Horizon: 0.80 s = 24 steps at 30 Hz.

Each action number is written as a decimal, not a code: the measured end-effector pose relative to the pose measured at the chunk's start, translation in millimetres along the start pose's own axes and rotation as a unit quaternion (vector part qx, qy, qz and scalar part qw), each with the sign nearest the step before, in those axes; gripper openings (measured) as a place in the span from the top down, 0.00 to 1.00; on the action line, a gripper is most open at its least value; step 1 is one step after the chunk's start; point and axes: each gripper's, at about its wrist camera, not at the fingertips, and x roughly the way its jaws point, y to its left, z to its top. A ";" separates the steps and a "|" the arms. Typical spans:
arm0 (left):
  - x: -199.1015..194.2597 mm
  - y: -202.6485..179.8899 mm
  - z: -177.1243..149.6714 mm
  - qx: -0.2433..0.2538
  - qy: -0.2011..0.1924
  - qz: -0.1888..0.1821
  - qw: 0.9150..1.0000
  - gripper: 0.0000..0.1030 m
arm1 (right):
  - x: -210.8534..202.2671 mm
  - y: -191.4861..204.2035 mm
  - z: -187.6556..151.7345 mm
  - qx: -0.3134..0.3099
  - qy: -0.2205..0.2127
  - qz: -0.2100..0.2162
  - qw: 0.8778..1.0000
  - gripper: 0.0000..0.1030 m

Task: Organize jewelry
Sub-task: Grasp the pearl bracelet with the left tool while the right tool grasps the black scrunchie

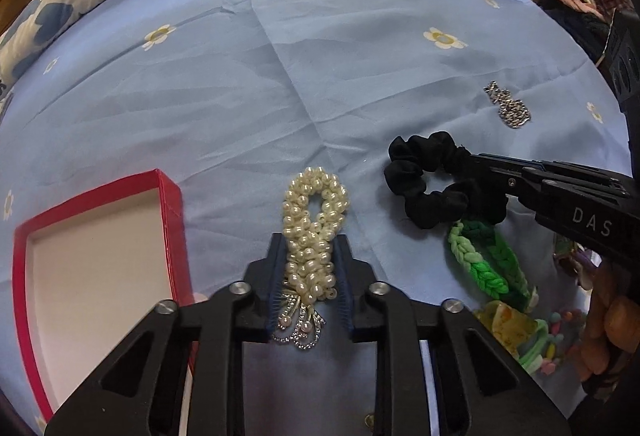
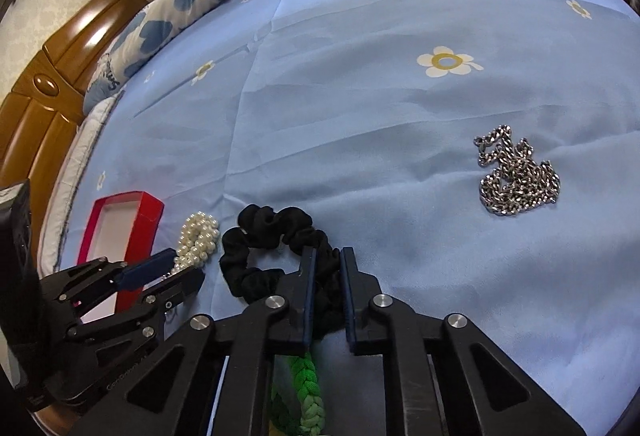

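You are pinching the pearl piece (image 1: 312, 232) in your left claw (image 1: 310, 276) beside the open red box (image 1: 168, 203), likely its destination, while your right claw (image 2: 327, 296) is squeezing the black scrunchie (image 2: 268, 256) on the bed

My left gripper (image 1: 310, 248) closes on the pearl bracelet (image 1: 314, 232) lying on the blue sheet (image 1: 320, 55). Red box (image 1: 96, 252), open, at left. My right gripper (image 1: 476, 175) grips the black scrunchie (image 1: 432, 175); green braided band (image 1: 492, 260) just beside; silver chain (image 1: 508, 105) beyond.
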 end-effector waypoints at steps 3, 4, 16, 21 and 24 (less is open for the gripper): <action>-10.0 -0.8 0.0 0.002 -0.012 -0.011 1.000 0.88 | -7.9 -3.1 -2.4 0.007 -0.012 0.005 1.000 0.91; -14.4 -0.5 0.8 0.001 -0.016 -0.016 1.000 0.88 | -10.1 -3.0 -2.4 0.010 -0.015 0.007 1.000 0.91; -80.5 28.1 -17.9 -0.055 -0.073 -0.070 0.993 0.88 | -48.5 22.7 -4.6 0.008 -0.057 0.039 0.998 0.91; -111.2 51.8 -31.4 -0.070 -0.102 -0.063 0.990 0.88 | -53.5 47.1 -6.1 -0.006 -0.061 0.056 0.997 0.91; -120.9 70.4 -39.7 -0.083 -0.108 -0.055 0.989 0.88 | -51.8 64.0 -8.1 -0.015 -0.060 0.071 0.996 0.91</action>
